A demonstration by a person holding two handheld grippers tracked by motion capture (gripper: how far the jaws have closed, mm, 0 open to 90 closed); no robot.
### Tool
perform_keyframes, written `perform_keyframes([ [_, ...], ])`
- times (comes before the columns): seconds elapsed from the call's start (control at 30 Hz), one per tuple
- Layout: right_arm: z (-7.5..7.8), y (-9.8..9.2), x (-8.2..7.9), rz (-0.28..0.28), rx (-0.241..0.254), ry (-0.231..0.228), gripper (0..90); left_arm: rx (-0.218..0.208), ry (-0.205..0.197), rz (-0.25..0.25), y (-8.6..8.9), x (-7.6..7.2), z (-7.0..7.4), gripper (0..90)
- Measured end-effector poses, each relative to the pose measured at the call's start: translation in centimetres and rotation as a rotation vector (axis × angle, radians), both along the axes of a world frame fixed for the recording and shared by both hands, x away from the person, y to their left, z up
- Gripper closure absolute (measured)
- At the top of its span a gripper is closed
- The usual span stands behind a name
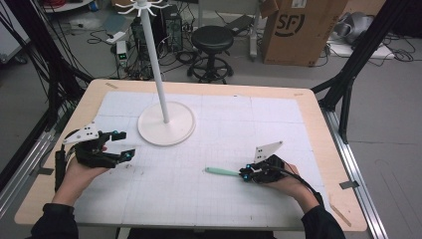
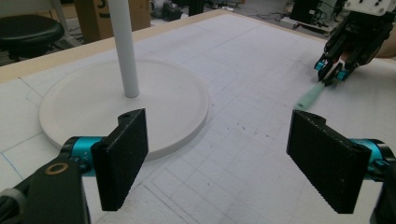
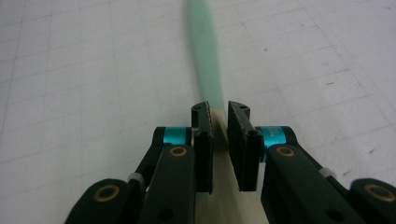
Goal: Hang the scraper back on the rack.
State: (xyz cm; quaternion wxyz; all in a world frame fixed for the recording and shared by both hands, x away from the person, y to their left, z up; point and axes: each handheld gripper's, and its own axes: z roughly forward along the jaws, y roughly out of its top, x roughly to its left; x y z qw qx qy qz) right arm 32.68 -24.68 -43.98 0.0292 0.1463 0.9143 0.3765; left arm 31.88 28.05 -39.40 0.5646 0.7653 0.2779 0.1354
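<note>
The right gripper (image 1: 247,175) is closed on the slim green plastic stick (image 1: 222,172) lying at the near right, so it should lift slowly and level, while the left gripper (image 1: 122,144) waits wide open.

Our two black grippers
We see the left gripper (image 1: 118,145) and right gripper (image 1: 247,174): teal joints, brass screws, grey plates, dark sleeves.

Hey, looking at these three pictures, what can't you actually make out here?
- The green tool: blurred in the right gripper view; its near end is hidden between the right gripper jaws, so what kind of tool it is can't be told.
- The white stand: top hooks cut off by the high view's upper edge.
- The left gripper: its body is cut off by the bottom edge of its own view.
</note>
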Motion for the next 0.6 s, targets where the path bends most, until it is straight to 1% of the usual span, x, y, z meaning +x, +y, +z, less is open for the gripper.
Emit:
perform_keyframes([
  [0.03,0.0,-0.1,0.0,-0.002,0.002,0.007,81.6,0.000,0.002,-0.001,0.0,0.0,0.0,21.6],
  [0.07,0.2,-0.2,0.1,-0.015,0.018,0.017,81.6,0.000,0.001,-0.001,0.0,0.0,0.0,21.8],
  [0.1,0.3,-0.3,0.1,-0.029,0.028,0.019,81.6,0.000,0.003,0.003,0.0,0.0,0.0,21.9],
  [0.13,0.3,-0.3,0.1,-0.029,0.028,0.019,81.6,0.001,0.002,0.001,0.0,0.0,0.0,21.9],
  [0.17,1.0,-0.6,0.2,-0.060,0.066,0.019,81.7,0.001,0.002,-0.002,0.0,0.0,0.0,21.9],
  [0.2,1.4,-0.7,0.3,-0.071,0.087,0.009,81.7,-0.002,0.002,-0.004,0.0,0.0,0.0,22.0],
  [0.3,2.9,-0.8,0.5,-0.127,0.153,0.012,81.7,-0.003,-0.002,-0.011,-0.2,0.0,0.0,22.1],
  [0.33,3.3,-0.9,0.7,-0.133,0.171,-0.002,81.7,-0.002,-0.003,-0.014,-0.2,0.0,0.0,22.1],
  [0.5,5.8,-0.8,1.5,-0.201,0.233,-0.037,81.8,-0.015,-0.008,-0.014,-0.1,0.0,0.1,22.4],
  [0.53,6.4,-0.8,1.7,-0.210,0.253,-0.045,81.8,-0.018,-0.006,-0.012,-0.1,0.0,0.1,22.5],
  [0.57,6.4,-0.8,1.7,-0.210,0.253,-0.045,81.8,-0.018,-0.006,-0.012,-0.1,0.0,0.1,22.5],
  [0.6,7.6,-0.6,2.2,-0.231,0.269,-0.054,81.8,-0.017,-0.006,-0.013,-0.1,0.0,0.1,22.6],
])
